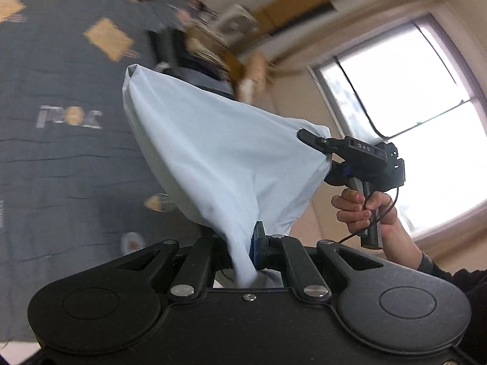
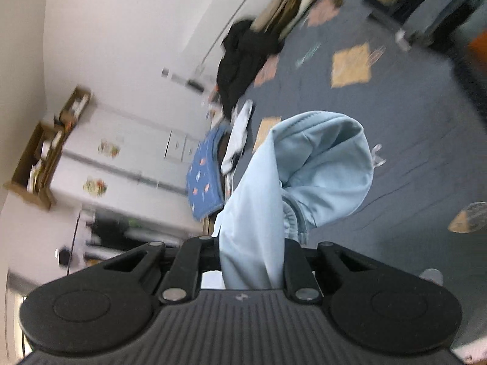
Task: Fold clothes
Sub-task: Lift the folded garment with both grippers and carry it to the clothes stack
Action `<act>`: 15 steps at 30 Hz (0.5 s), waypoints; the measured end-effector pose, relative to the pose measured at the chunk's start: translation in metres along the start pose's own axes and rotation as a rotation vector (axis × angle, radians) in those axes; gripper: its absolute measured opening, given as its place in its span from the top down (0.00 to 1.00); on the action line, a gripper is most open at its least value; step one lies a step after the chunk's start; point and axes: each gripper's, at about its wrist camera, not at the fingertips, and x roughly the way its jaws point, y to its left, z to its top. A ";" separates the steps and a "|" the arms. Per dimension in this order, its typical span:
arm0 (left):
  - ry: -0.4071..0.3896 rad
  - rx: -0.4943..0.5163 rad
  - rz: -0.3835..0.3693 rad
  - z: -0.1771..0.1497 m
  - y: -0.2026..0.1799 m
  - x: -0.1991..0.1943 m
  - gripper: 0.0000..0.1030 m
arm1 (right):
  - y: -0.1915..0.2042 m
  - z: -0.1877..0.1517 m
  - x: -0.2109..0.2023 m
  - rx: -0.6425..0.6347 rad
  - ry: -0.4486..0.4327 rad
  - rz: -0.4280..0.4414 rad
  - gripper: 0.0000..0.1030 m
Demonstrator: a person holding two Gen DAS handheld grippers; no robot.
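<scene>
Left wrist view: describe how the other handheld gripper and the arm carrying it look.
The right gripper is a matte black plastic tool with flat, slim fingers, blue parts near its base and pale letters "DAS" on its body. A grey pistol-style handle hangs below it, and a thin black cable loops from the handle. The person's right hand emerges from a dark sleeve with a grey cuff.

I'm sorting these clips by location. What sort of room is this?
Probably a bedroom in a home: a grey patterned bedspread with a pile of clothes lying on it, a window, and white cupboards.
</scene>
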 end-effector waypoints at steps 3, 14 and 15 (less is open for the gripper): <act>0.065 0.059 -0.074 0.014 -0.011 0.023 0.94 | -0.006 -0.009 -0.039 0.024 -0.095 -0.042 0.87; 0.199 0.222 -0.141 0.018 -0.082 0.123 0.94 | -0.046 -0.024 -0.140 0.067 -0.267 -0.110 0.87; 0.198 0.227 -0.140 0.015 -0.090 0.134 0.94 | -0.054 -0.022 -0.151 0.066 -0.270 -0.105 0.87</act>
